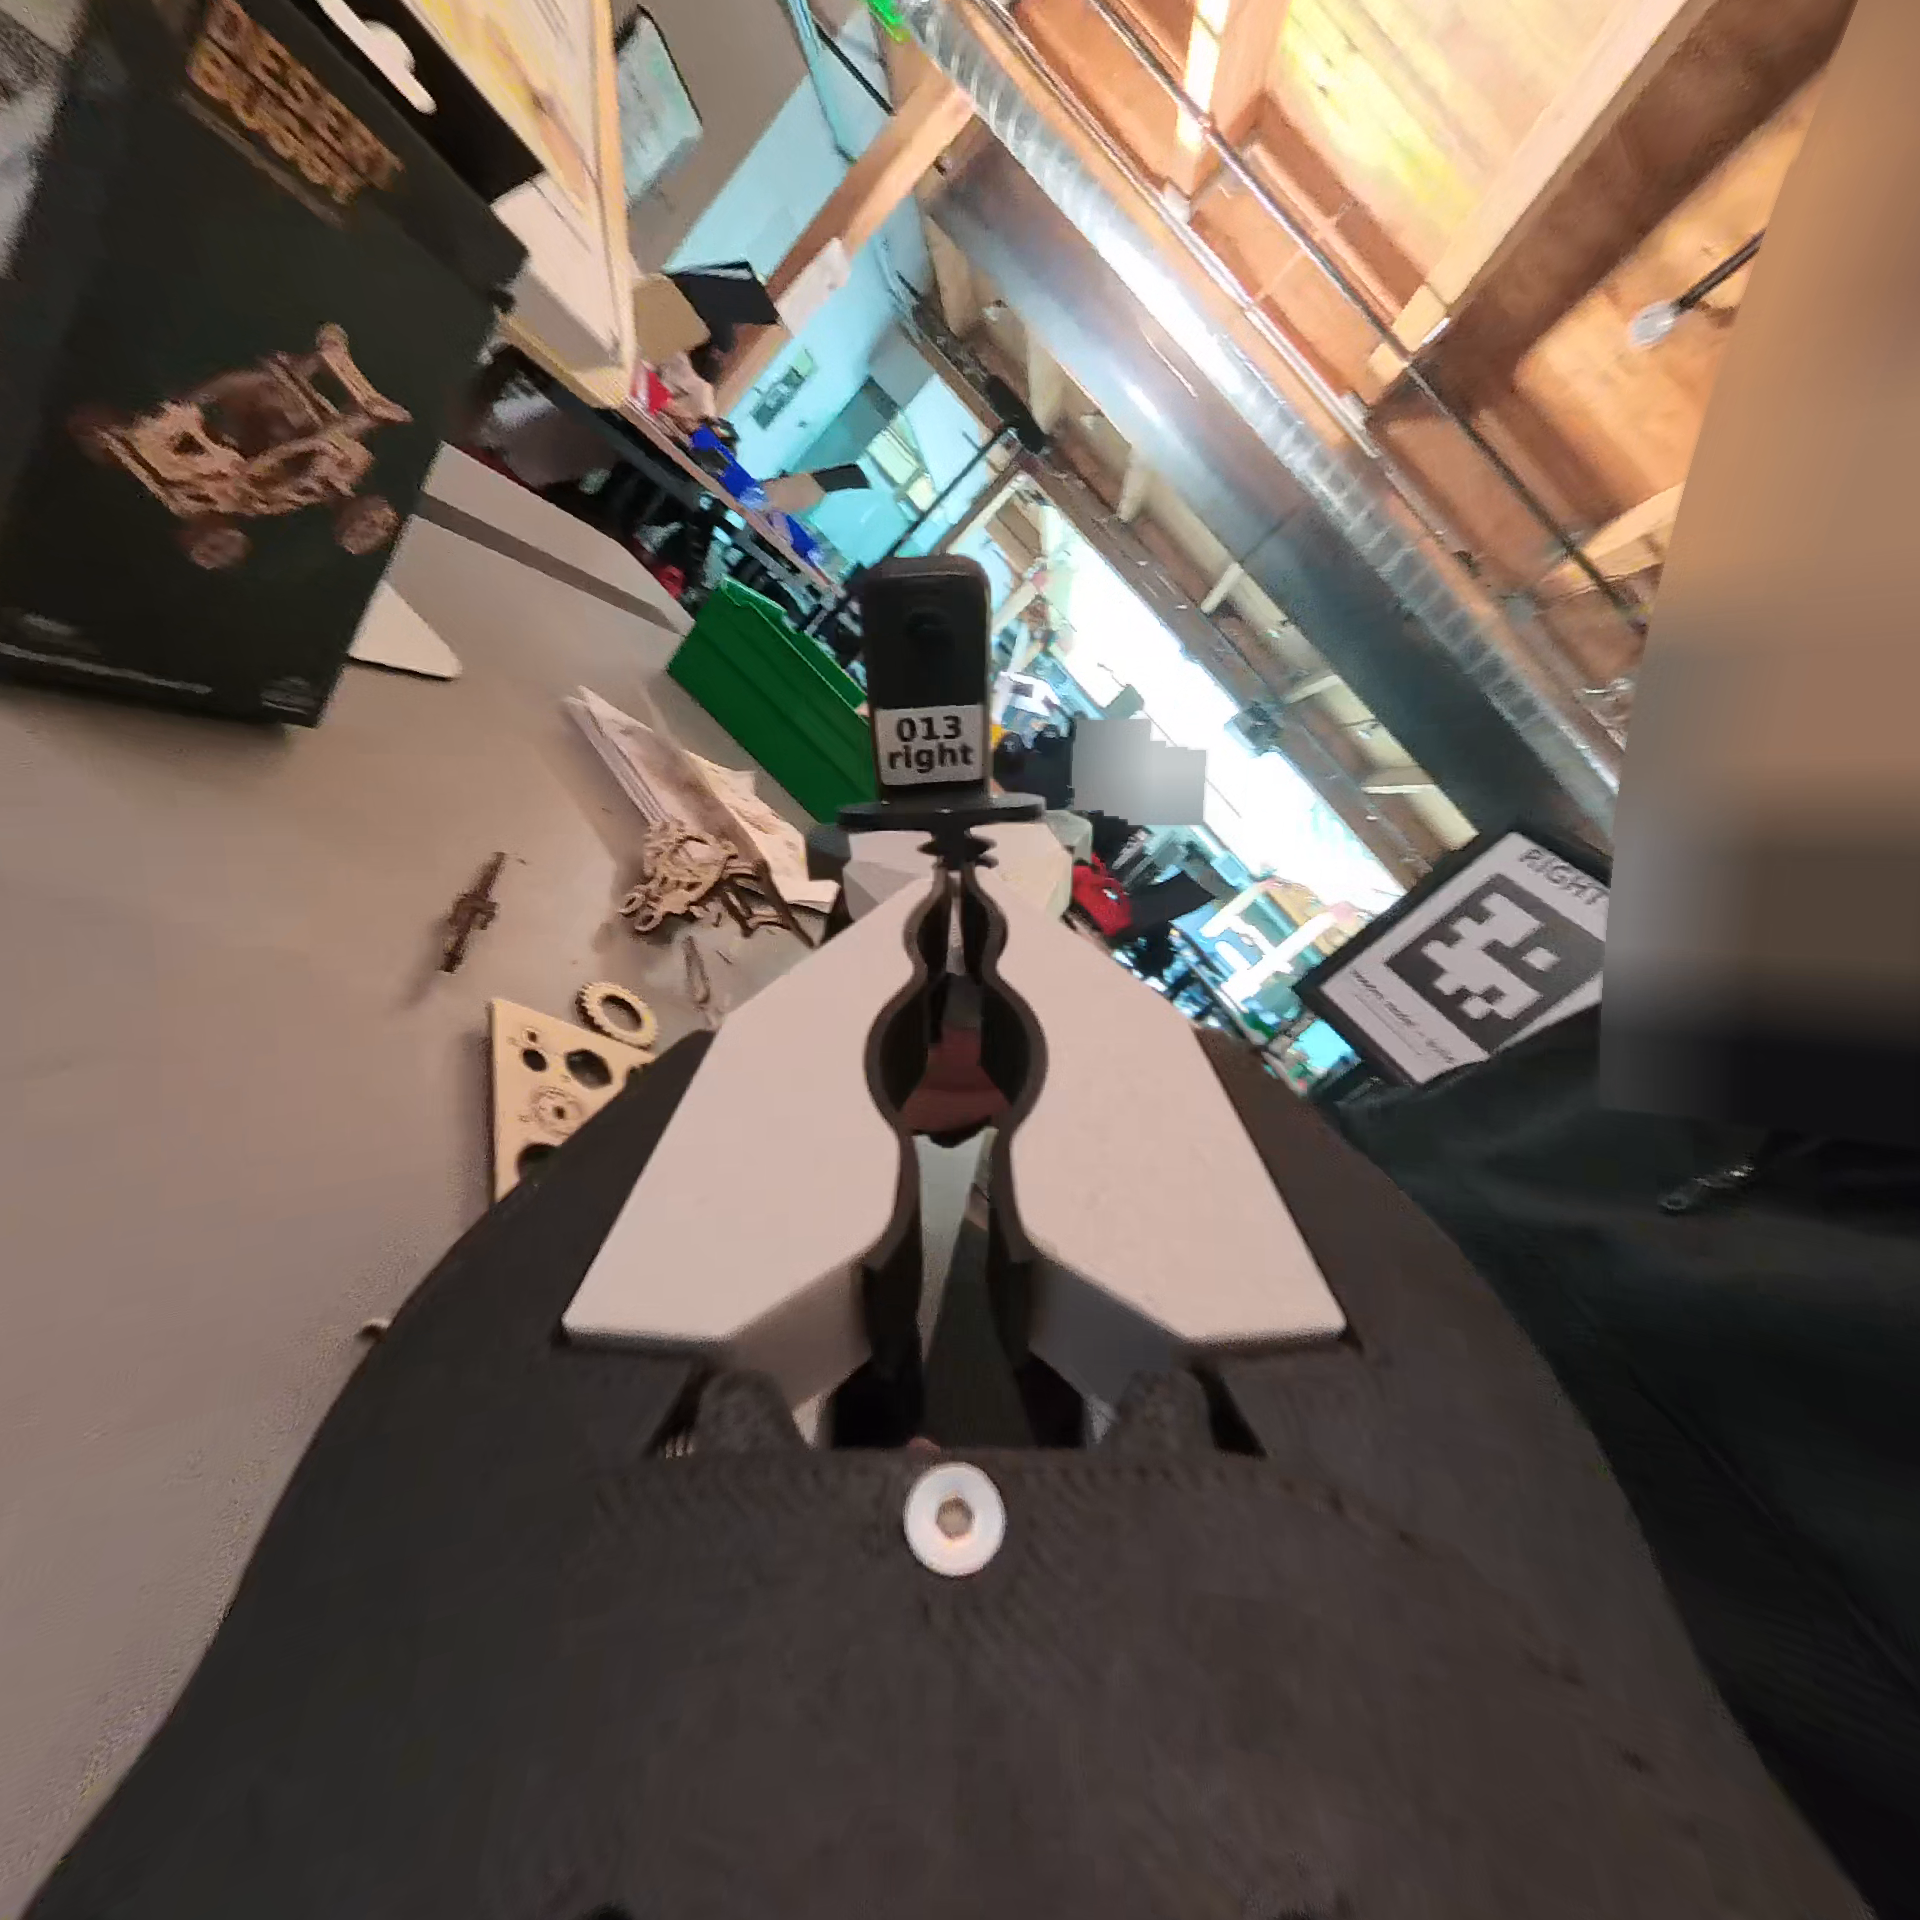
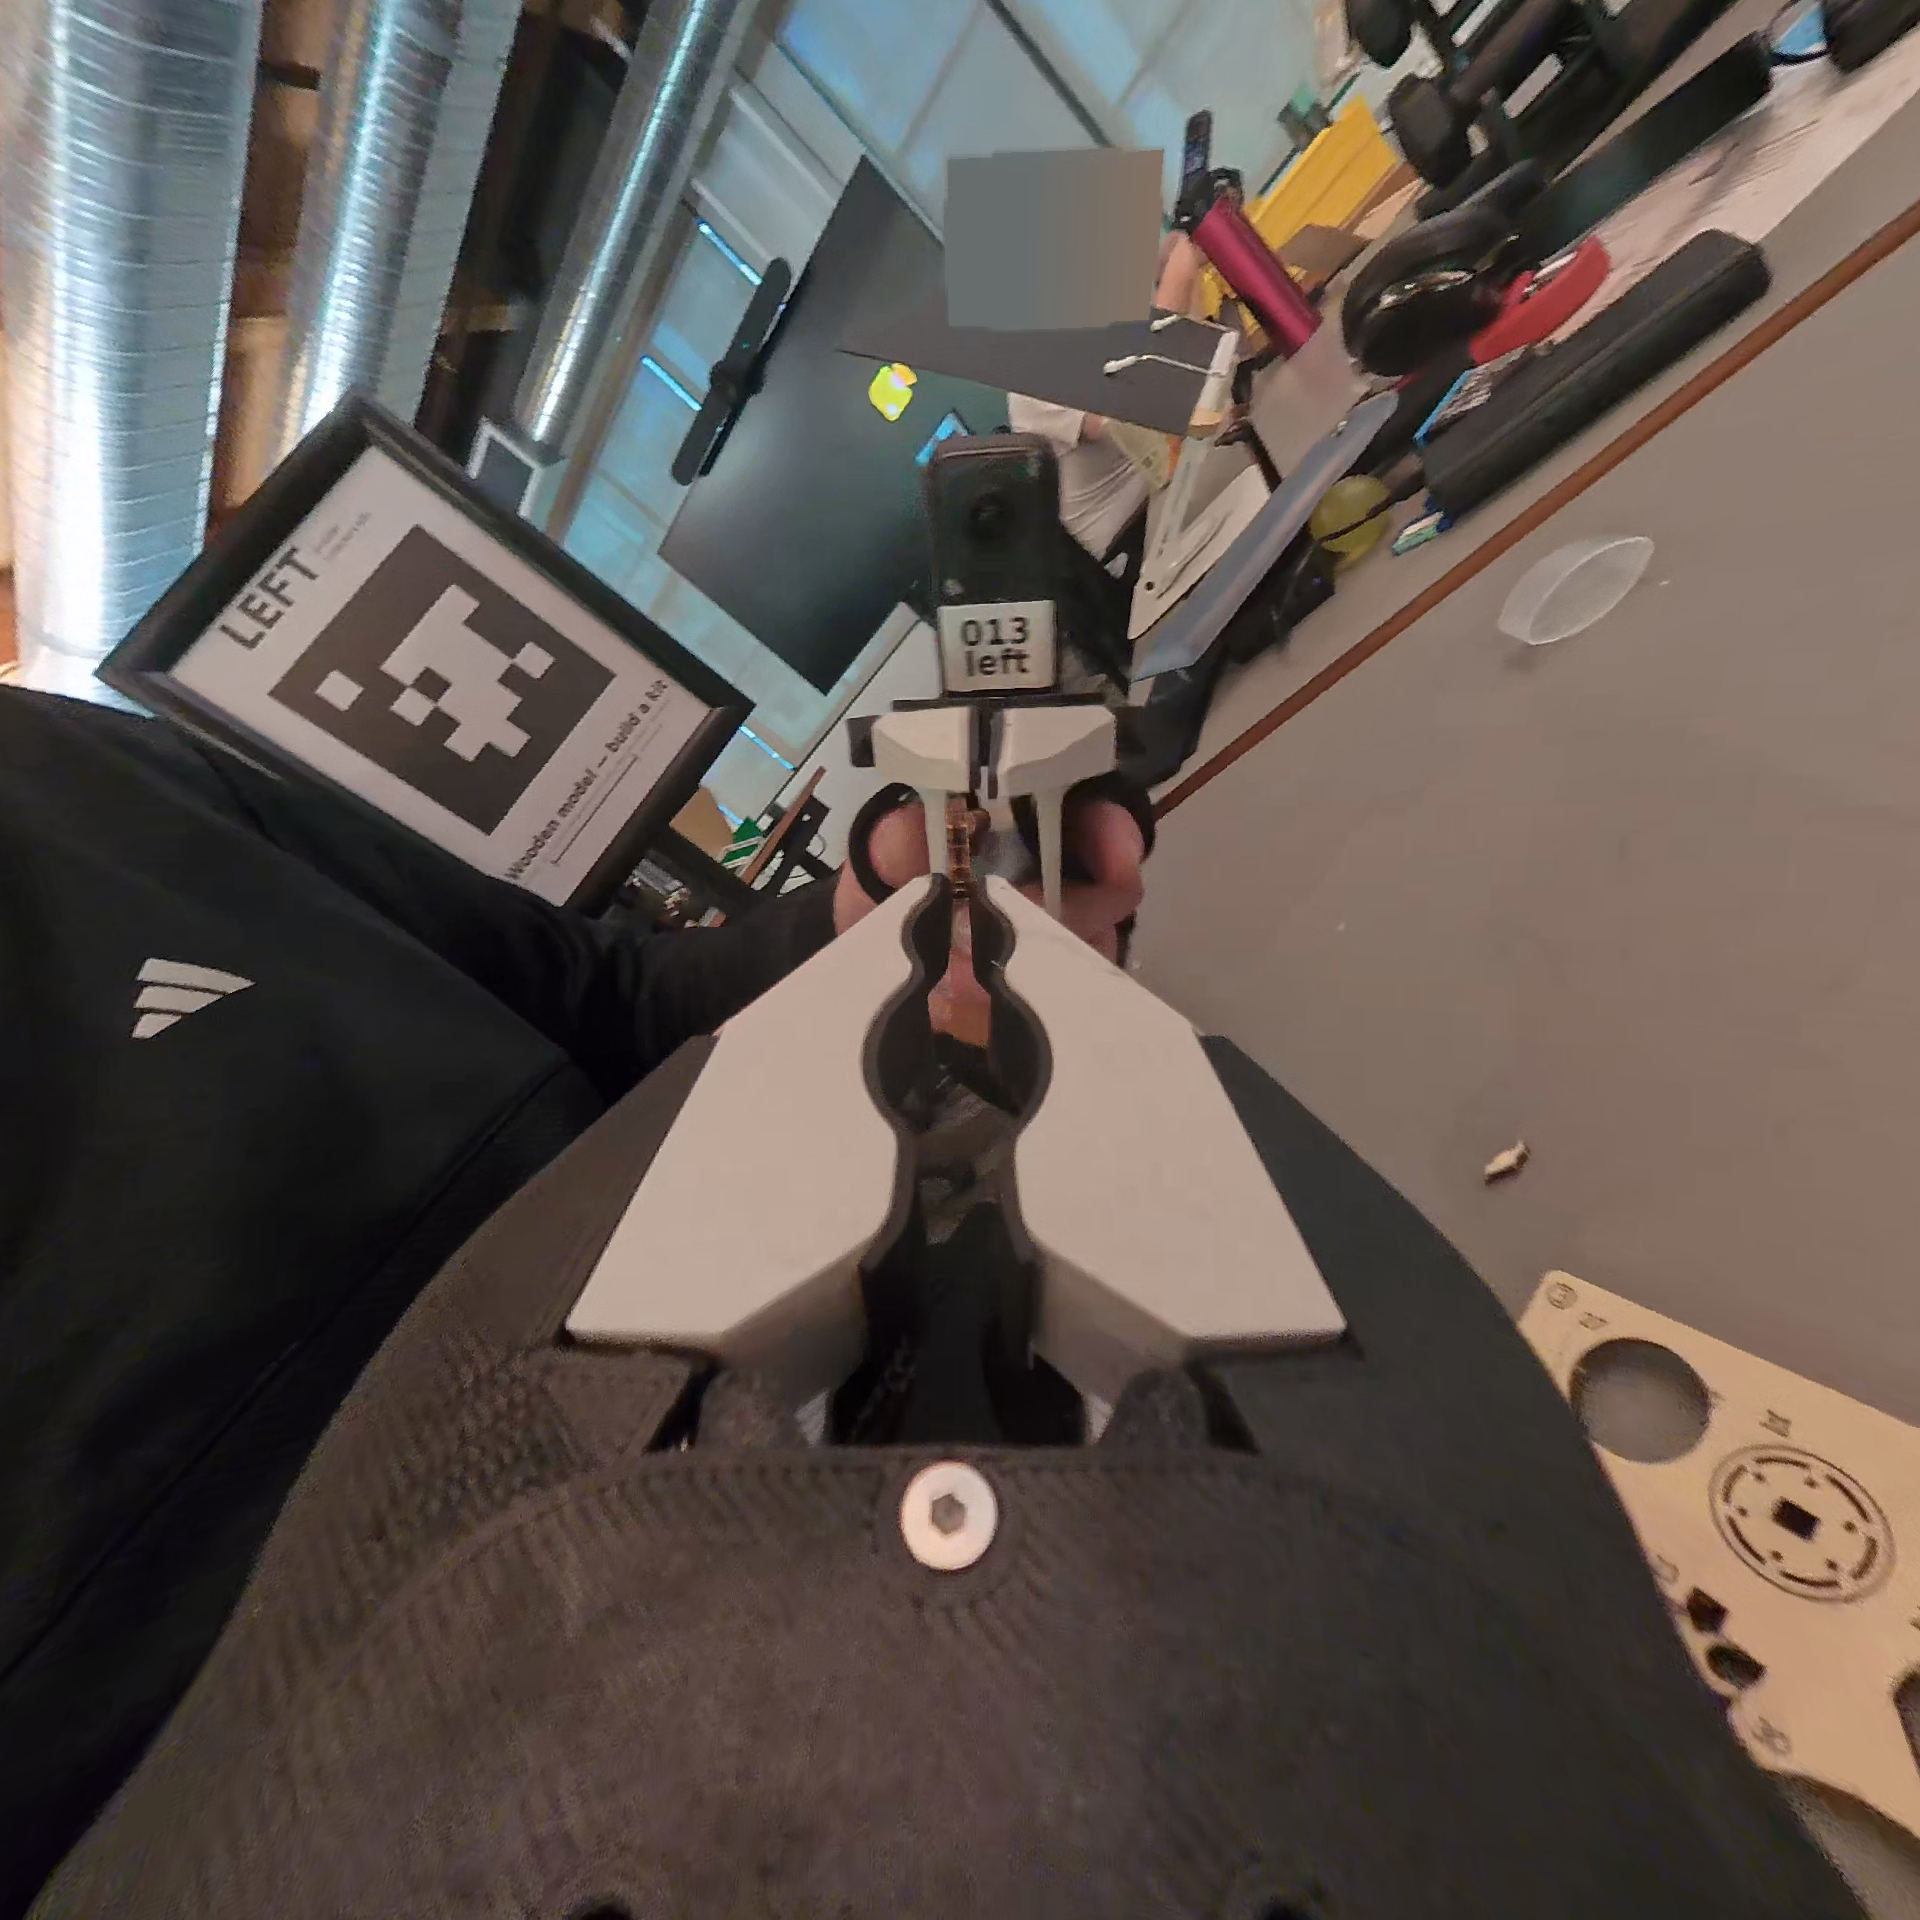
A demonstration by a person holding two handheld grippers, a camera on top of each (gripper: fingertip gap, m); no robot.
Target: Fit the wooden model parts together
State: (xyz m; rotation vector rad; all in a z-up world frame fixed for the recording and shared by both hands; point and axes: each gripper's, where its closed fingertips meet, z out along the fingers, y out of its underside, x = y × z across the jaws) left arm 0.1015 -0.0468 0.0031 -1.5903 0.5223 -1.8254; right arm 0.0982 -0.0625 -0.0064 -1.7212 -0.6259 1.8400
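Observation:
Both grippers are held up off the grey table (image 2: 1507,883), tip to tip and facing each other. My right gripper (image 2: 961,896) is shut on a thin brown wooden part (image 2: 964,844) that sticks out past its tips. My left gripper (image 1: 954,885) is shut as well, with a small dark toothed edge of a wooden part (image 1: 956,847) showing at its tips. In the right wrist view the left gripper (image 2: 982,821) meets the same part from the far side, with a hand (image 2: 1103,862) behind it. How the parts join is hidden between the fingers.
A black kit box (image 1: 208,364) stands at the left. Loose wooden parts (image 1: 691,883), a gear ring (image 1: 615,1010), a punched sheet (image 1: 545,1081) and a green bin (image 1: 769,686) are on the table. Another punched sheet (image 2: 1745,1507), a clear cup (image 2: 1574,603) and framed marker cards (image 2: 416,665) are nearby. Left and right tips are no more than a few centimetres apart.

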